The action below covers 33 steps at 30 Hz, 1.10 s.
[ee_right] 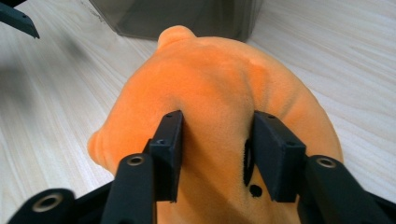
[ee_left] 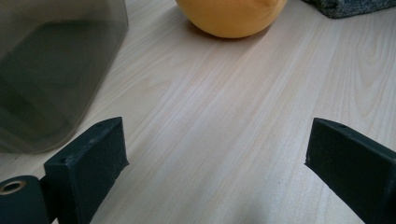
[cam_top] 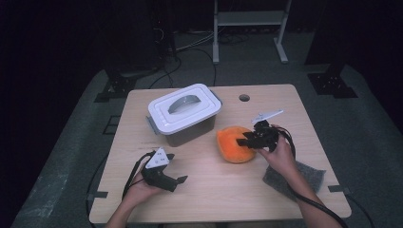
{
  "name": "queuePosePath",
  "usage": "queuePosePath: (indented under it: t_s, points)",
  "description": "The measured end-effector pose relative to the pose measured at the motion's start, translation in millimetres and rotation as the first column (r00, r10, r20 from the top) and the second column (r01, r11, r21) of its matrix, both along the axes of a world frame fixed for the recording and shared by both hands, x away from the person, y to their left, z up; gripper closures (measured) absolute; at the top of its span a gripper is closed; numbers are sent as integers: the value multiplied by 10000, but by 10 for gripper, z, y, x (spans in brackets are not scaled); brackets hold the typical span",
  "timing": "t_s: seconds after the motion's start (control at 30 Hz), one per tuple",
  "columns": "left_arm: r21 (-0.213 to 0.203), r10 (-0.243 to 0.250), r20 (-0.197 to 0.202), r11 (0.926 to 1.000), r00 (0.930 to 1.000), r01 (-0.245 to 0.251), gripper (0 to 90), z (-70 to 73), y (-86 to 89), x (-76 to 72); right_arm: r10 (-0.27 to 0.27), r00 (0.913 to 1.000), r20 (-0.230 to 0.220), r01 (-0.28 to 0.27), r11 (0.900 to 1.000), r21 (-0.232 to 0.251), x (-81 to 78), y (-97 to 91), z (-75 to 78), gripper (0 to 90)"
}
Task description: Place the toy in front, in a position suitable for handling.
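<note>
Left gripper (cam_top: 177, 182) low, jaws wide; right gripper (cam_top: 243, 140) jaws pinched in.

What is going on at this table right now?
A person works with a gripper in each hand. The right gripper pinches a fold of the orange plush toy, which lies on the table beside a lidded box. The left gripper rests open near the table's front edge, holding nothing. A grey cloth lies under the right forearm.

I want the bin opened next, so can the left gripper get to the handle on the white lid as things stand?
Probably yes. The left gripper is open and holds nothing, the bin stands just beyond it, and the lid handle on top is uncovered. The right gripper is off pinching the orange plush.
</note>
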State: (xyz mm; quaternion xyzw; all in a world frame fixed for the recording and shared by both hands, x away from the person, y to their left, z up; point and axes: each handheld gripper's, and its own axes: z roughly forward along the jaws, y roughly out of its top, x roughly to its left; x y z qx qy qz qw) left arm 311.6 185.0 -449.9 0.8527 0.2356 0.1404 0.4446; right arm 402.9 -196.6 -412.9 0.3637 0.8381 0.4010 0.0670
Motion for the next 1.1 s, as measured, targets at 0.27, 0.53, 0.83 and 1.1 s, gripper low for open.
queuePosePath:
  t_s: [0.27, 0.53, 0.83, 1.1]
  points:
    - [-261, -9, 471, 9997, 9989, 22, 47, 55, -10, -38, -160, 9994, -321, 157, 9998, -80, -39, 26, 85, 632]
    - [-291, -70, 569, 9995, 9984, 86, 47, 65, -23, -52, -292, 9991, -302, 286, 9994, -193, -79, 33, 148, 683]
    - [-554, -35, 739, 9984, 9973, 76, 47, 91, -9, -65, 65, 9992, -393, -66, 10000, -19, -218, 76, 247, 702]
    - [-571, -79, 782, 9983, 9969, 124, 46, 98, -18, -75, 902, 9956, -257, -897, 9958, 205, -554, 225, 403, 704]
